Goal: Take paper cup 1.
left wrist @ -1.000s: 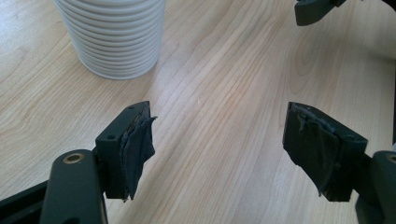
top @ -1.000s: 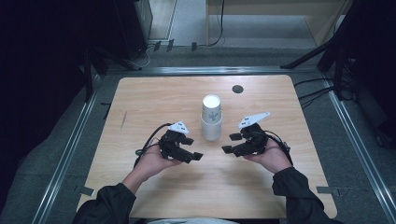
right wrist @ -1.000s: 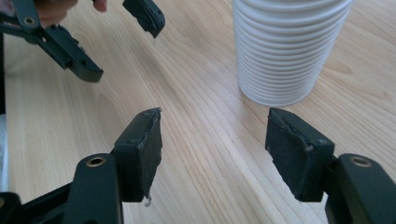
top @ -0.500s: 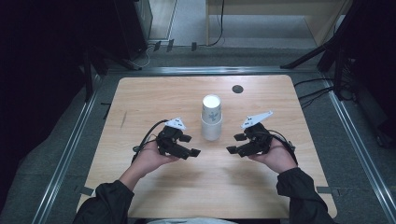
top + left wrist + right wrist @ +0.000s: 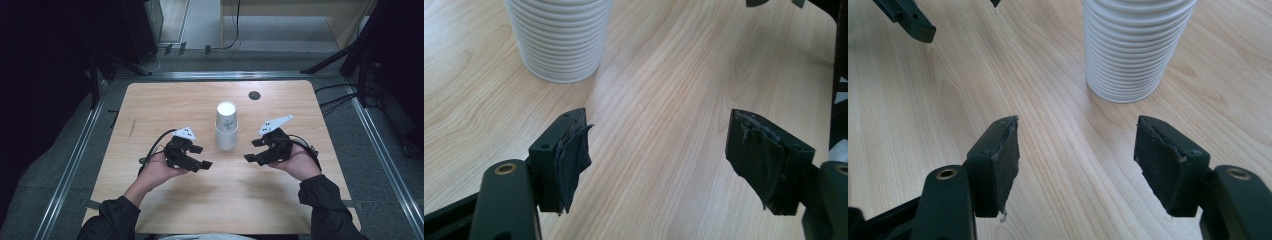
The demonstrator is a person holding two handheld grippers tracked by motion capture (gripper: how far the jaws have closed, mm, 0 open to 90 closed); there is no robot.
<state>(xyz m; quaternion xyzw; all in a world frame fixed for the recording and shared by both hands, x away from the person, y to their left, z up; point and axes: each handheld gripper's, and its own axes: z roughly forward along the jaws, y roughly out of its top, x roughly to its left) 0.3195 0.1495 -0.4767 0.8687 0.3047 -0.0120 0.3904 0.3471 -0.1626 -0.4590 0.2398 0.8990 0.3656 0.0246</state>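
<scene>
A stack of white paper cups [image 5: 226, 126] stands upside down near the middle of the wooden table [image 5: 150, 100]. Its ribbed rims fill the upper left of the left gripper view [image 5: 559, 40] and the upper right of the right gripper view [image 5: 1135, 47]. My left gripper [image 5: 200, 156] is held just left of the stack, open, with nothing between its jaws [image 5: 659, 160]. My right gripper [image 5: 254, 150] is held just right of the stack, also open and empty [image 5: 1078, 160]. Both point inward toward the stack without touching it.
A small dark round disc [image 5: 254, 95] lies on the table behind the stack. Metal rails [image 5: 75, 160] run along the table's sides. Dark equipment and cables stand beyond the far edge. The other gripper's jaw tips show at the top of each gripper view.
Both hands have drifted slightly apart and toward the near edge. The stack has not moved, and both grippers stay open.
</scene>
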